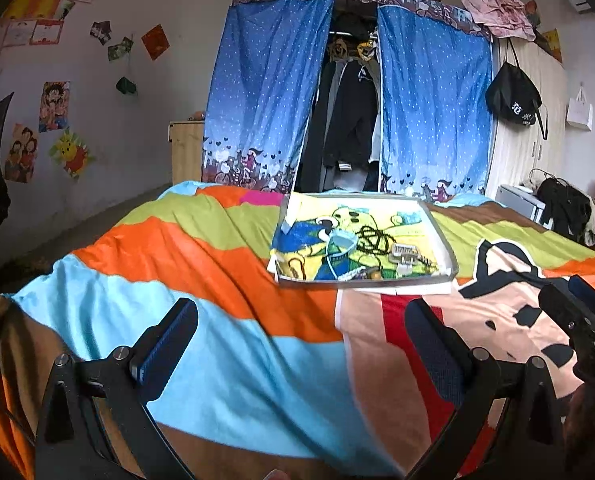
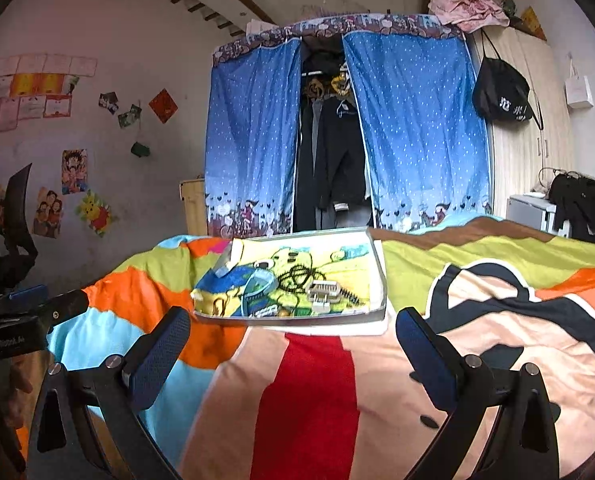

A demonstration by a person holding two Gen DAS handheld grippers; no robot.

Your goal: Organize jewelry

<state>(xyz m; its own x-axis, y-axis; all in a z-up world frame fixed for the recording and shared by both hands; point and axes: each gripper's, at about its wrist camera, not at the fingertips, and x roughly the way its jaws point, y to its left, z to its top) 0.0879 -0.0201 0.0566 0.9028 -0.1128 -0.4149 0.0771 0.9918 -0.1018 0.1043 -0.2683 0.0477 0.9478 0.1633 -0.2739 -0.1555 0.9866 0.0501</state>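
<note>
Left wrist view: left hand-held gripper (image 1: pixel 301 344) wide open and empty over the soft striped bedspread (image 1: pixel 185 264), tray (image 1: pixel 443 236) of tangled jewelry (image 1: pixel 373 240) farther off, mid-bed; likely to tip or slide on the yielding quilt if nudged. Right wrist view: right hand-held gripper (image 2: pixel 293 344) equally spread, holding nothing, tray (image 2: pixel 379 280) just beyond, black cord (image 2: pixel 297 276) apt to snag neighbouring pieces; blue-curtained wardrobe (image 2: pixel 413 128) and postered wall (image 2: pixel 77 128) behind.
</note>
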